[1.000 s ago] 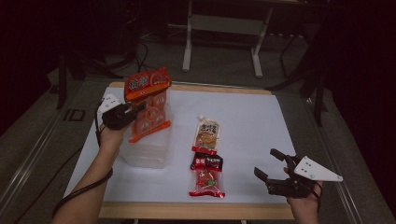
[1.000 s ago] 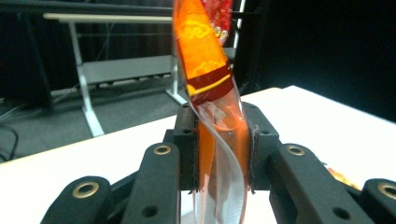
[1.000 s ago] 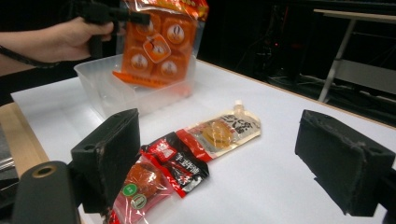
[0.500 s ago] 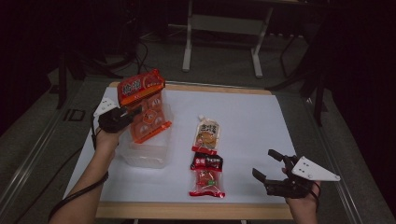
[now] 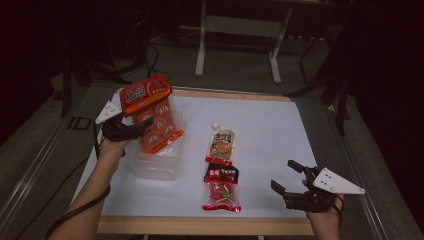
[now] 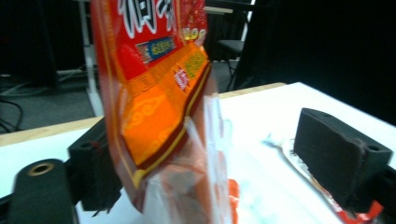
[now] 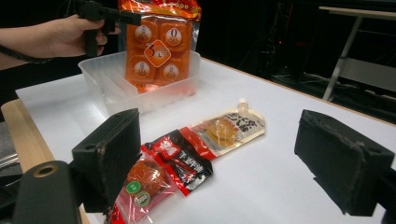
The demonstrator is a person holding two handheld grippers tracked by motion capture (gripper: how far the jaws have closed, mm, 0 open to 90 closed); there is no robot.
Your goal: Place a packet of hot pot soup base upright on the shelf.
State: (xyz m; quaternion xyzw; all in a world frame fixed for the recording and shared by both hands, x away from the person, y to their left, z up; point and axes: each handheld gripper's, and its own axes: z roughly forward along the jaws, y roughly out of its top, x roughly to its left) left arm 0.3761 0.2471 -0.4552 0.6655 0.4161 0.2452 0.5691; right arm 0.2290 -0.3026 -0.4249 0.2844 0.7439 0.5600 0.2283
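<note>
I see the left gripper with jaws that have just been opening; they stand wide apart with the orange snack bag between them, leaning on the left-hand jaw and clear of the other. The bag stands upright with its lower end inside the clear plastic tub. My right gripper hovers released and empty over the near table edge, well apart from the red packet and the spouted pouch.
</note>
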